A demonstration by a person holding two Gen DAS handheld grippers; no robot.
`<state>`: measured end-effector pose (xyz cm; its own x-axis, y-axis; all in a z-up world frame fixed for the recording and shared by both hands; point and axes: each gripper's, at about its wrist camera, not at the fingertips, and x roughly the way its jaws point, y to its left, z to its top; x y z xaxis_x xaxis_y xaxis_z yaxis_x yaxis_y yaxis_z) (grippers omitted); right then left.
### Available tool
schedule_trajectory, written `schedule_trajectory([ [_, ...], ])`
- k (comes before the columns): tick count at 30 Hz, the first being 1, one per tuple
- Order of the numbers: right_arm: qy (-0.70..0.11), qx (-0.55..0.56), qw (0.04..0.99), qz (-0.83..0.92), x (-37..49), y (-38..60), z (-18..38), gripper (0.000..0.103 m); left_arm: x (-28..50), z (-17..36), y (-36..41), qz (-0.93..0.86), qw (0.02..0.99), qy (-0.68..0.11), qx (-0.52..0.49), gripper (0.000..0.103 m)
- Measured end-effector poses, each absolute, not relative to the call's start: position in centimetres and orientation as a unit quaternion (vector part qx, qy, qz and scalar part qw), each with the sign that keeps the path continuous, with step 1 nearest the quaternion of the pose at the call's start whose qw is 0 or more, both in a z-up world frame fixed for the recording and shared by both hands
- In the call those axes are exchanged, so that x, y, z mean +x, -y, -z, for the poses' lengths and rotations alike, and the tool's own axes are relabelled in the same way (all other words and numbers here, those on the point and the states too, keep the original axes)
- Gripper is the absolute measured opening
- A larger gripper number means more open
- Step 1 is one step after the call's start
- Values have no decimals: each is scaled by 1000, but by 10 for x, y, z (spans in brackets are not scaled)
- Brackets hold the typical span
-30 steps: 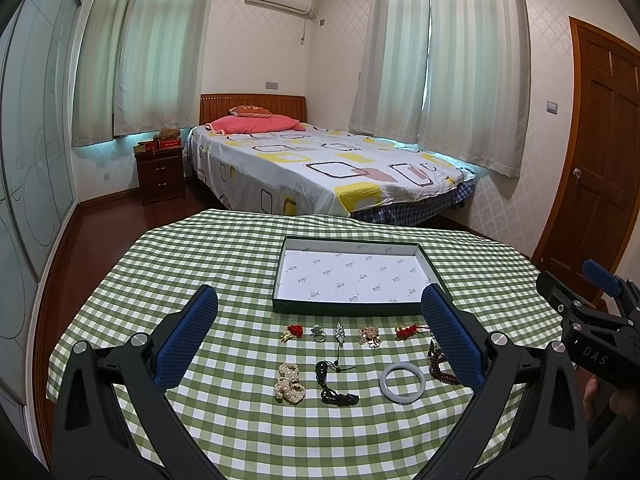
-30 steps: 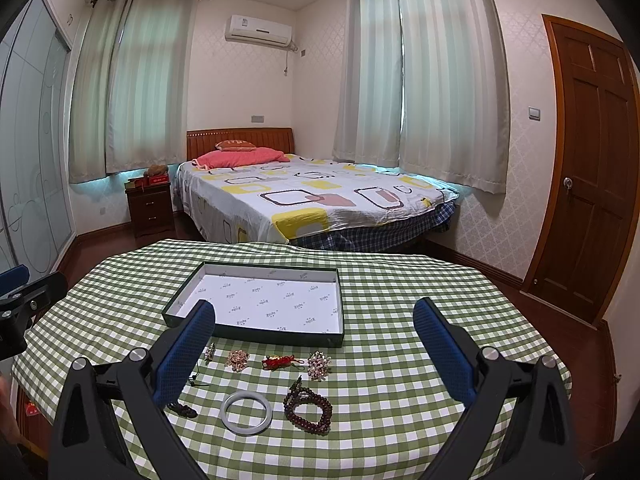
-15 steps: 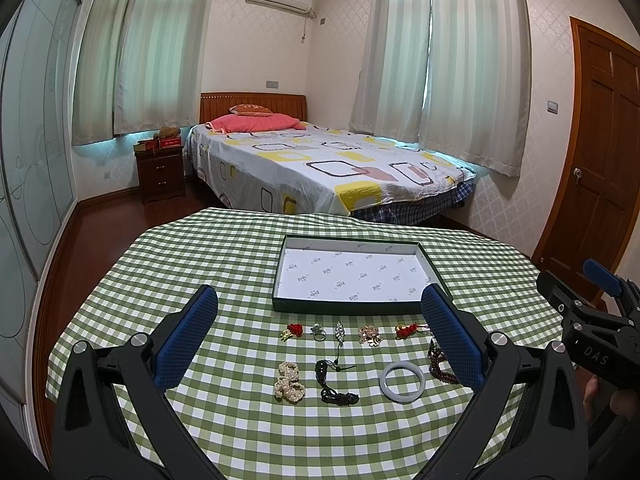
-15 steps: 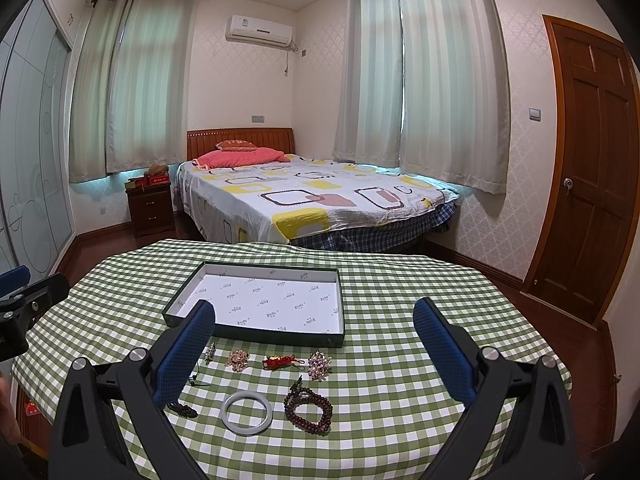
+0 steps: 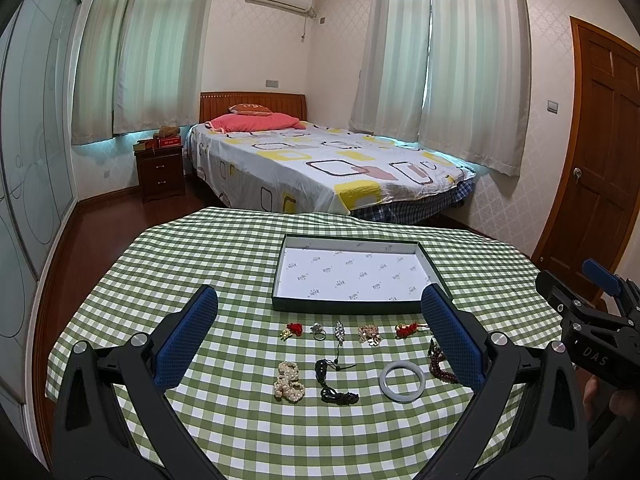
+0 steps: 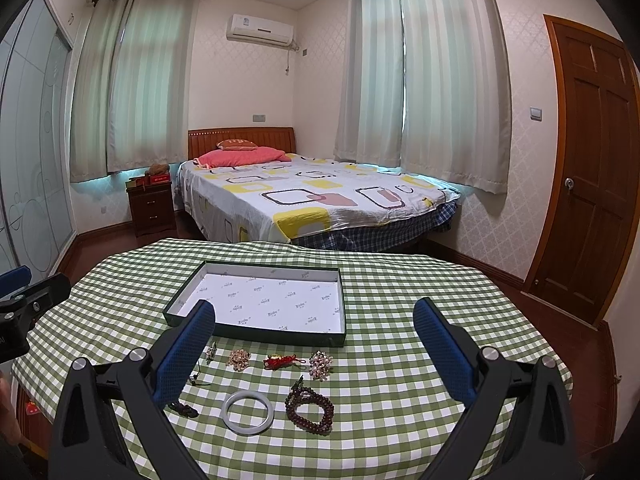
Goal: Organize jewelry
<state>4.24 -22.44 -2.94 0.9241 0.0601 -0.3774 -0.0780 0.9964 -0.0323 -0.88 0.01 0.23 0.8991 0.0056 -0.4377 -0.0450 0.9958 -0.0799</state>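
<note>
lying loose, white bangle (image 6: 247, 412), dark beads (image 6: 310, 409)

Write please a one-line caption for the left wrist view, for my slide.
Open left tool above jewelry laid in two rows on a green checked tablecloth, before an empty box.

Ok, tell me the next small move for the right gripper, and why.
Probably lower the right gripper toward the dark bead bracelet and straddle it. The fingers are spread wide and hold nothing, the tray has no jewelry in it, and the bracelet lies nearest the camera on the checked cloth, apart from the white bangle.
</note>
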Motion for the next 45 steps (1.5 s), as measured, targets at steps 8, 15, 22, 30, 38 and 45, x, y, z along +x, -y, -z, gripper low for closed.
schedule_trajectory([
  [8,-190,-24,981,-35,44,226,34,97,-6,3,-1,-10,973,-225,-48,99],
  [15,-211,-12,977,-36,62,235,61,97,18,40,-12,-5,963,-261,-63,99],
  [22,-286,-4,958,-33,90,247,118,97,53,112,-16,-6,932,-355,-69,99],
  [30,-343,8,938,-42,117,252,163,97,85,171,-31,-24,901,-426,-85,92],
  [38,-367,14,929,-51,133,248,189,97,104,195,-33,-26,888,-453,-75,71],
  [45,-380,14,923,-54,137,244,195,97,105,195,-36,-21,896,-438,-73,54],
])
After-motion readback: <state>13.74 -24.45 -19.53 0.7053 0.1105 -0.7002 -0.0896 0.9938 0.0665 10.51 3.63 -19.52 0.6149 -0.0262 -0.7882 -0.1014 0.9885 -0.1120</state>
